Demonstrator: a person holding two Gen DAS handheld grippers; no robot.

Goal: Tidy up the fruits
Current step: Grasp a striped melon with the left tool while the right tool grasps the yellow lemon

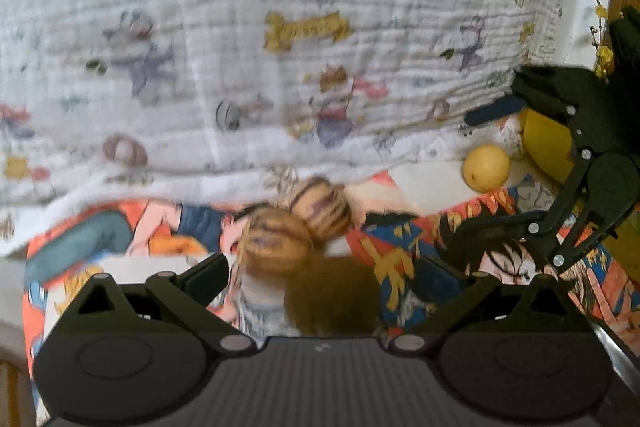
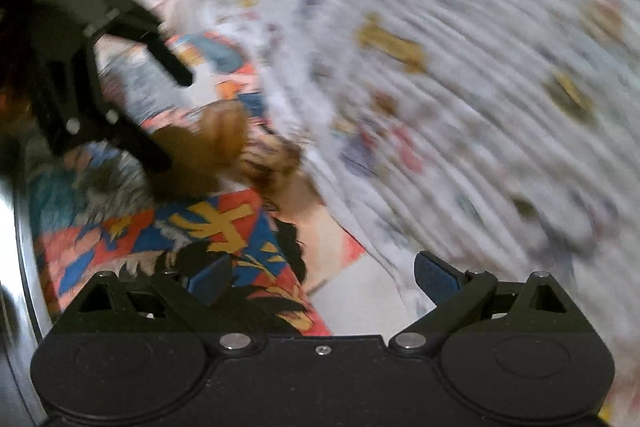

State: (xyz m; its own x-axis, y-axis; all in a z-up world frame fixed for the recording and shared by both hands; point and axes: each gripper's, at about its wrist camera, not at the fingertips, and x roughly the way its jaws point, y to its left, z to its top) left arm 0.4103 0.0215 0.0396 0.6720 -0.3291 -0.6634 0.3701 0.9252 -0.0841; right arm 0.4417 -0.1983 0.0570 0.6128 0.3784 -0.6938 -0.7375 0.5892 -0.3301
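Both claws have their jaws spread apart and hold nothing: the left gripper [image 1: 324, 277] sits right over 2 tan striped fruits [image 1: 298, 227] lying on the colorful cartoon mat [image 1: 404, 255]. A yellow fruit [image 1: 486, 167] rests further right, near the right gripper [image 1: 476, 171]; both views pretty blurry.
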